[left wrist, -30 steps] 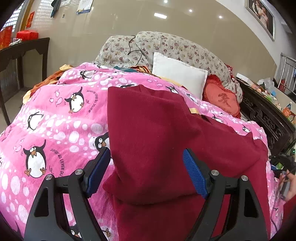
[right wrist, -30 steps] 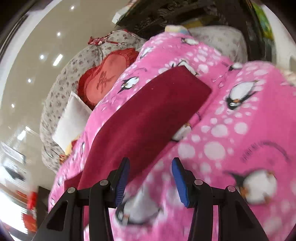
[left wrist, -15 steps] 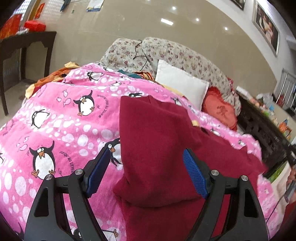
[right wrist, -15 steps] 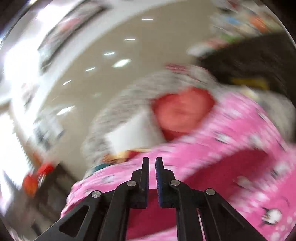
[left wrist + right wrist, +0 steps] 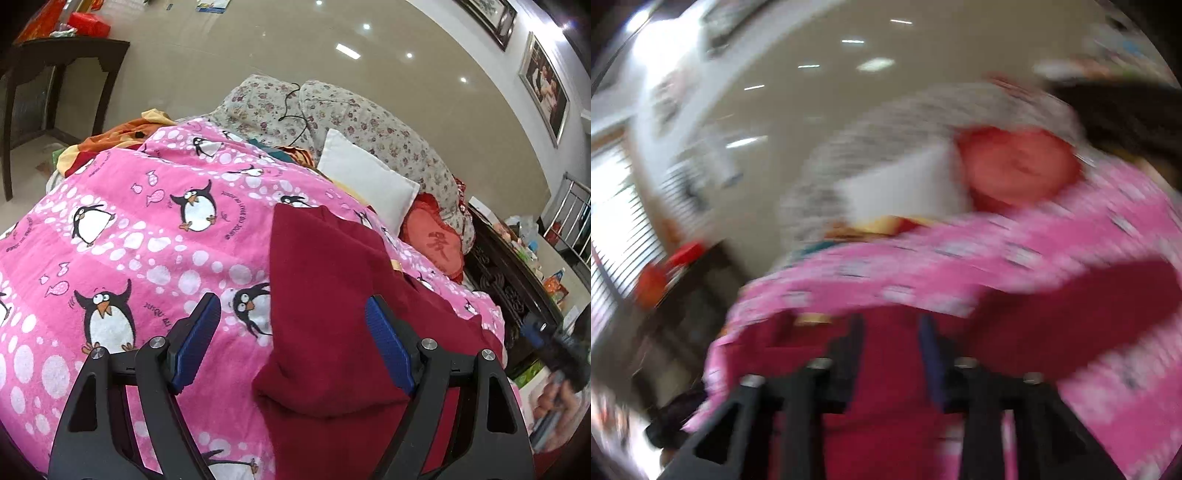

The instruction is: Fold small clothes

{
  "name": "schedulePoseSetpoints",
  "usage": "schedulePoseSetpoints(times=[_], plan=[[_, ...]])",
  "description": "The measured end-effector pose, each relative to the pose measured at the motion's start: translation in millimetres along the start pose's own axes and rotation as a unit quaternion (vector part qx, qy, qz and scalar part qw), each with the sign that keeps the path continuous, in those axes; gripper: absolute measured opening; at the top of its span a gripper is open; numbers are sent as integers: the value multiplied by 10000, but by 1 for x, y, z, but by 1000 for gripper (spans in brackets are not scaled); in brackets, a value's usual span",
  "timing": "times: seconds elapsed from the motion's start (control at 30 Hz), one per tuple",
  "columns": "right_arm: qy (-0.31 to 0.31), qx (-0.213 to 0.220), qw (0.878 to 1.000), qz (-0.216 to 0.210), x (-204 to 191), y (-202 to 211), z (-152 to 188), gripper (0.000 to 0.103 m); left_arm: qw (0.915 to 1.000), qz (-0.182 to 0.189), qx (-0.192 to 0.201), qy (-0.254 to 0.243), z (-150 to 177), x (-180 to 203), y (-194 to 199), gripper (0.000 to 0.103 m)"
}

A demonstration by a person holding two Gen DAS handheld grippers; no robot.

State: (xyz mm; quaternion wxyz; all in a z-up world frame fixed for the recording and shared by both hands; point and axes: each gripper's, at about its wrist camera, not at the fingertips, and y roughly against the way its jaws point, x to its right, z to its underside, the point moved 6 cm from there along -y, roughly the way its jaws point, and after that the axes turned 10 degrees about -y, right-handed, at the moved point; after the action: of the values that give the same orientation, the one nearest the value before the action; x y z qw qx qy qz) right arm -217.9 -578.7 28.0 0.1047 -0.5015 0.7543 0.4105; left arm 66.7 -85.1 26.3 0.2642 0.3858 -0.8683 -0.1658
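A dark red garment (image 5: 332, 314) lies on the pink penguin blanket (image 5: 129, 229), one part folded over itself. My left gripper (image 5: 293, 343) is open above the garment's near left edge, its blue pads (image 5: 195, 339) apart and empty. The right wrist view is badly blurred by motion. There my right gripper (image 5: 892, 354) hovers over the red garment (image 5: 886, 406) with its fingers apart and nothing between them. My right gripper also shows at the far right of the left wrist view (image 5: 554, 354), blurred.
A white pillow (image 5: 365, 181), a red heart cushion (image 5: 436, 240) and a floral bolster (image 5: 351, 114) lie at the head of the bed. A dark carved bed frame (image 5: 509, 288) runs along the right. A dark side table (image 5: 55, 74) stands at the far left.
My right gripper swung across fast, shut half a second ago and has opened again over the garment. My left gripper stayed open and drifted slightly back and left.
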Motion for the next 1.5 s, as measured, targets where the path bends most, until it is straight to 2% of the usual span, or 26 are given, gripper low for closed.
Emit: schedulePoseSetpoints(times=[0.1, 0.2, 0.3, 0.33, 0.43, 0.47, 0.5, 0.57, 0.63, 0.7, 0.77, 0.83, 0.87, 0.97, 1.0, 1.03, 1.07, 1.1, 1.13, 1.2, 1.3, 1.5], plan=[[-1024, 26, 9932, 555, 94, 8, -15, 41, 9998, -61, -58, -178, 3, 8, -3, 81], [-1889, 15, 9797, 675, 153, 10, -29, 41, 9994, -87, -143, -304, 8, 14, -8, 81], [-2735, -25, 9605, 523, 197, -3, -30, 42, 9988, -115, -241, -416, 13, 18, -14, 81], [-2917, 32, 9559, 347, 207, -11, -33, 42, 9986, -132, -267, -447, 14, 19, -16, 81], [-3120, 296, 9496, 39, 222, -24, -49, 40, 9982, -143, -281, -519, 16, 21, -17, 81], [-3089, 365, 9504, 30, 222, -24, -55, 29, 9980, -161, -274, -538, 16, 21, -17, 81], [-3049, 410, 9515, 19, 219, -20, -60, 13, 9980, -173, -265, -542, 16, 20, -16, 81], [-2659, 629, 9619, -108, 190, 0, -67, 8, 9984, -180, -220, -480, 14, 17, -14, 81], [-1786, 683, 9812, -249, 137, 19, -74, 7, 9991, -135, -187, -353, 11, 13, -13, 81], [-852, 603, 9931, -540, 70, 30, -72, 7, 9997, -23, -171, -190, 9, 10, -11, 81], [187, 444, 9961, -744, -13, 34, -55, 7, 9997, 136, -179, -13, 8, 7, -11, 81], [919, 243, 9884, -1188, -88, 27, -24, 7, 9995, 247, -179, 87, 8, 5, -10, 81], [1170, 136, 9842, -1323, -112, 22, -7, 7, 9994, 284, -152, 132, 7, 4, -9, 81], [2149, -340, 9619, -1659, -189, -11, 71, 8, 9991, 350, -86, 243, 4, 1, -6, 81], [2453, -621, 9522, -1708, -205, -27, 102, 12, 9987, 402, -73, 315, 3, -2, -6, 81], [2876, -1235, 9370, -1552, -219, -53, 142, 17, 9983, 448, -72, 365, 3, -3, -6, 81], [3049, -1602, 9278, -1436, -221, -67, 163, 30, 9979, 494, -84, 420, 3, -5, -7, 81], [3169, -1969, 9167, -1430, -224, -78, 187, 31, 9974, 528, -107, 475, 3, -6, -8, 81], [3173, -2023, 9141, -1509, -223, -78, 195, 31, 9970, 550, -138, 531, 4, -8, -9, 81], [3131, -1868, 9195, -1473, -217, -71, 197, 32, 9962, 591, -170, 612, 3, -10, -10, 81], [2775, -1612, 9339, -1574, -206, -62, 172, 37, 9955, 677, -162, 651, 2, -7, -11, 81], [2234, -1678, 9452, -1689, -195, -58, 155, 41, 9964, 678, -12, 506, -1, -4, -1, 81]])
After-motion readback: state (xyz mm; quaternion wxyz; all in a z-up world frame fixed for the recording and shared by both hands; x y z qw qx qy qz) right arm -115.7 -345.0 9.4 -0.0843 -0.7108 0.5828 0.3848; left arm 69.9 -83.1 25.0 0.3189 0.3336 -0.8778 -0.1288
